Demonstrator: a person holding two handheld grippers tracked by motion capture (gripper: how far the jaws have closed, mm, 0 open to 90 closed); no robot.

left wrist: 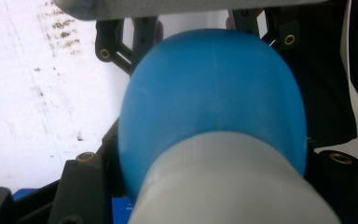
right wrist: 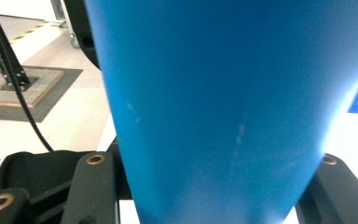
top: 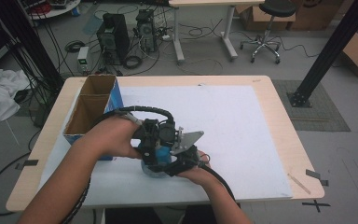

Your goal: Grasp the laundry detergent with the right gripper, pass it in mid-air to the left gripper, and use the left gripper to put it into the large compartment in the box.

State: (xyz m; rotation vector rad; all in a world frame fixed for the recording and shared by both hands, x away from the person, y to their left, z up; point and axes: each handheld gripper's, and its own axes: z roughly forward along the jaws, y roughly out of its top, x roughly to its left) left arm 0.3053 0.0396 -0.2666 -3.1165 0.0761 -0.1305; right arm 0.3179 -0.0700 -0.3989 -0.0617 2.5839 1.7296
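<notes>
A blue bottle with a pale cap is held just above the white mat, between both hands near the table's front middle. In the left gripper view, the rounded blue body and its whitish cap sit between the black jaws. My left gripper is shut on the bottle at the cap end. The blue bottle wall also stands close up in the right gripper view, with my right gripper shut on it from the opposite side. Seen from above, the left gripper and right gripper meet at the bottle.
An open cardboard box with blue sides and two compartments stands at the table's left, close to my left hand. The wooden table's edge frames the mat. Computer cases, cables, a stool and a black frame post stand on the floor beyond.
</notes>
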